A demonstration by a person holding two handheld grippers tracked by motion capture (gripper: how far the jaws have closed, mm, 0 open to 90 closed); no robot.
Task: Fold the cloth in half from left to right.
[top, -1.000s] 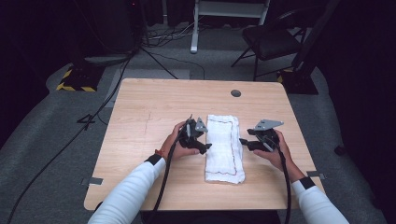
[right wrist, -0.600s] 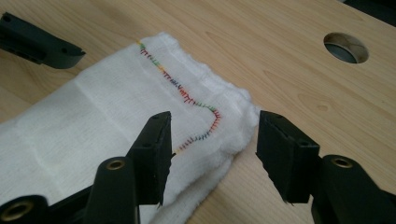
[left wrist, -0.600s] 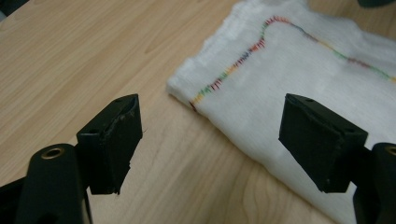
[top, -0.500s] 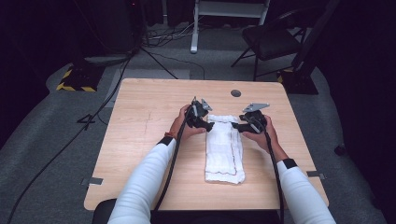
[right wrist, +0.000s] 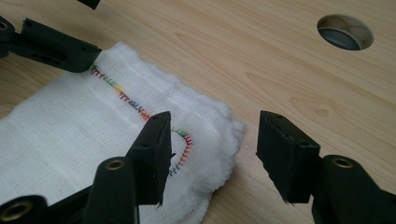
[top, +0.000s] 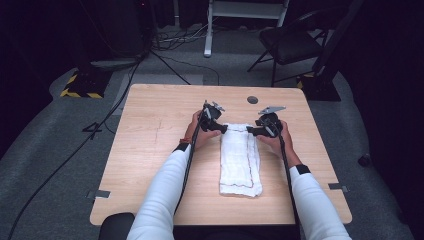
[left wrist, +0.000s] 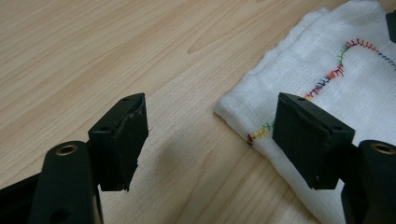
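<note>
Both hands have travelled from the middle of the folded cloth up to its far end since a second ago, and the cloth itself lies where it did. On the wooden table (top: 150,150), the white cloth (top: 241,160) is a long folded strip with coloured stitching, running away from the person at the table's middle. At its far-left corner sits the left gripper (top: 223,129), whose jaws have just been closing yet stand apart, the corner between them unpinched. At the far-right corner, the right gripper (top: 251,131) is spread likewise, straddling the cloth's edge. Beyond lies a round cable hole (top: 252,100).
</note>
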